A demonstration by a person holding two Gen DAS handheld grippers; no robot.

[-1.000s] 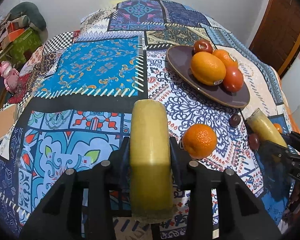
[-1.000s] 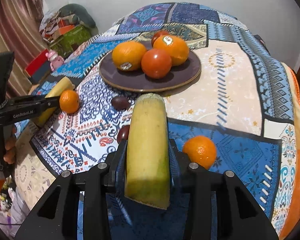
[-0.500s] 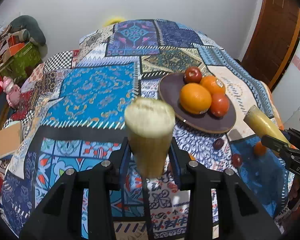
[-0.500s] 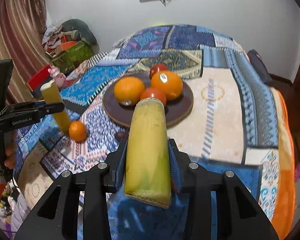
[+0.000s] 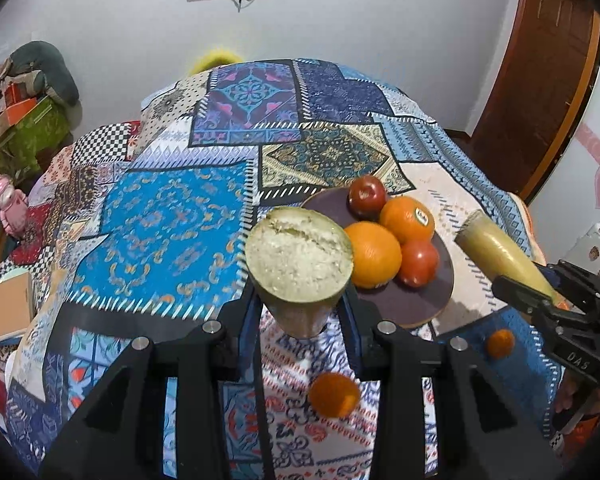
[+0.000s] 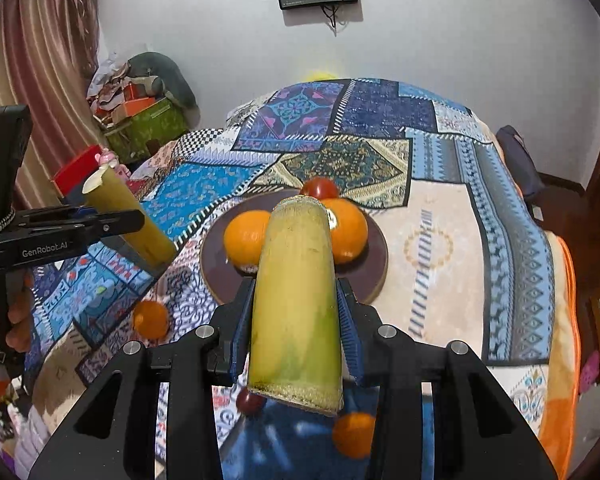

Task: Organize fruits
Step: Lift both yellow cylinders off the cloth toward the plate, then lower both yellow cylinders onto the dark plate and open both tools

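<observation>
My left gripper [image 5: 298, 312] is shut on a yellow-green stalk piece [image 5: 300, 272] whose cut end faces the camera. Held above the patchwork cloth, my right gripper [image 6: 296, 320] is shut on a second stalk piece [image 6: 296, 300]. Each view shows the other gripper from the side: the right gripper [image 5: 540, 300] and the left gripper [image 6: 116, 224], both raised. Beyond them, a dark plate [image 5: 432, 300] [image 6: 374, 276] holds two oranges [image 5: 374, 254], a red apple [image 5: 366, 196] and a tomato [image 5: 418, 262]. Two tangerines [image 5: 334, 394] [image 5: 500, 343] lie loose on the cloth below.
A small dark fruit [image 6: 249, 400] lies under the right gripper. The patchwork cloth [image 5: 172, 232] covers the whole surface. Off its left edge stand a green box [image 5: 28, 136], a pink toy [image 5: 10, 204] and a cardboard box [image 5: 4, 308]. A wooden door [image 5: 540, 80] stands at the right.
Both grippers have risen with their stalk pieces still gripped. The cloth, plate and tangerines now look smaller and lower, and more of the wall shows.
</observation>
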